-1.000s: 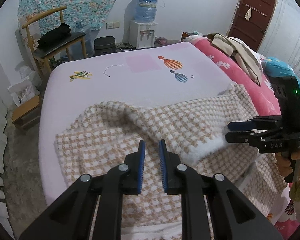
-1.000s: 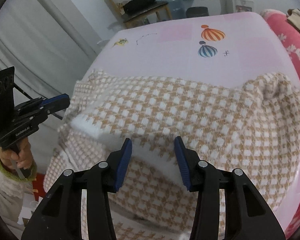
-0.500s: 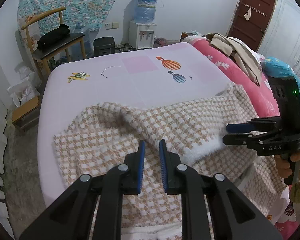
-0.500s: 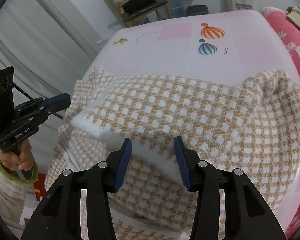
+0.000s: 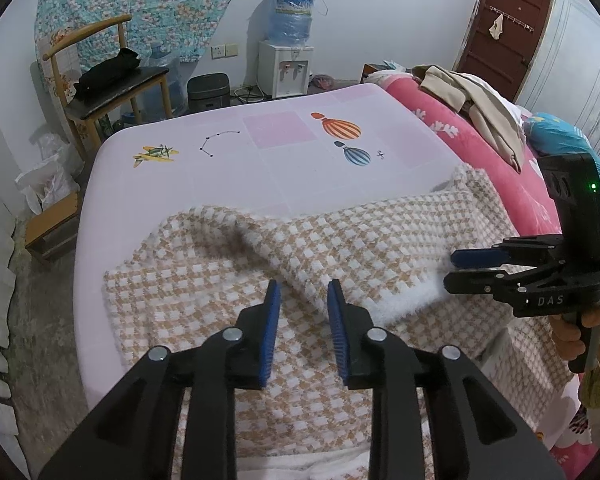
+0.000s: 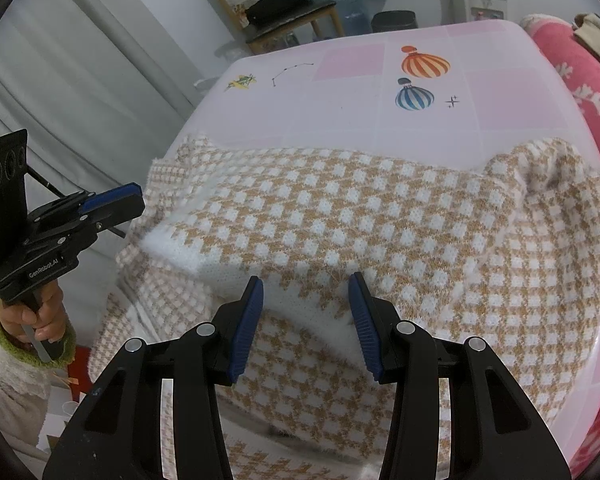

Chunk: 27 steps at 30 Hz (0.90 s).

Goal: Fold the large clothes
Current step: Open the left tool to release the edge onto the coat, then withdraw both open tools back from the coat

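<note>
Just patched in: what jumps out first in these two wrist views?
The tan-and-white checked knit, lying partly folded across the near end of the pink bed sheet, with its white edge hanging toward the camera. Then the left gripper and the right gripper, both open and poised over that folded edge, gripping nothing.

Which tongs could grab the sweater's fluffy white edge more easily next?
Probably the right tongs: they stand wide open with the sweater's white edge lying between them. The left tongs have just been opening, stand narrower, and frame a checked ridge, not the white edge.
</note>
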{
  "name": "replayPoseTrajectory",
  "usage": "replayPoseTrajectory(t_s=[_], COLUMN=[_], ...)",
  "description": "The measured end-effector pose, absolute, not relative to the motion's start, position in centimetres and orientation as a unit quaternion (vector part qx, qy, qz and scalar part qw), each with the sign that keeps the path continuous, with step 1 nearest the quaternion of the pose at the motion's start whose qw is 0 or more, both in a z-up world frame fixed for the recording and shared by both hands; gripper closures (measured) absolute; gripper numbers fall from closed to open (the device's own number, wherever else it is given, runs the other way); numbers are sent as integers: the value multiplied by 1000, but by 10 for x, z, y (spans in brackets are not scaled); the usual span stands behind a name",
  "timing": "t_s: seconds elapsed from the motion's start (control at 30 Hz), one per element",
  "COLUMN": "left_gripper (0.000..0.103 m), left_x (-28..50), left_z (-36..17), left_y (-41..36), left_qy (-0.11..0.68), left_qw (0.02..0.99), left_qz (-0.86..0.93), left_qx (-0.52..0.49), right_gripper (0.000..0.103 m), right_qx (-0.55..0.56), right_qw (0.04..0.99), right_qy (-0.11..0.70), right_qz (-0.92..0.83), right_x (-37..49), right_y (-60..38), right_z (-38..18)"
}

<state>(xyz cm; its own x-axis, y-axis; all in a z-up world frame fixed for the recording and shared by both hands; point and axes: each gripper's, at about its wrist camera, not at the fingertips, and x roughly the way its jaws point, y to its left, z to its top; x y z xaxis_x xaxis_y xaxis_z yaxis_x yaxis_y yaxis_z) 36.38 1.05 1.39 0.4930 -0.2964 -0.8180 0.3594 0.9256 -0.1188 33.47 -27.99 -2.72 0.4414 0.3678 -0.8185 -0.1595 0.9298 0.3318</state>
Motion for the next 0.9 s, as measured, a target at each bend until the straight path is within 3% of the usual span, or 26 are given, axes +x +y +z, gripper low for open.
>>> replayPoseTrajectory(t_s=[0.63, 0.9], left_gripper=[76, 76], left_x=[363, 383], left_z=[19, 49], left_y=[7, 16], left_qy=[460, 425], left_qw=[868, 888], left_qz=[-186, -175], left_qx=[40, 16], right_gripper=[60, 60], right_qx=[105, 129], right_qw=[839, 878], right_qy=[510, 442], right_qz=[157, 133], right_x=[332, 321], right_y=[-280, -327], right_z=[-28, 33])
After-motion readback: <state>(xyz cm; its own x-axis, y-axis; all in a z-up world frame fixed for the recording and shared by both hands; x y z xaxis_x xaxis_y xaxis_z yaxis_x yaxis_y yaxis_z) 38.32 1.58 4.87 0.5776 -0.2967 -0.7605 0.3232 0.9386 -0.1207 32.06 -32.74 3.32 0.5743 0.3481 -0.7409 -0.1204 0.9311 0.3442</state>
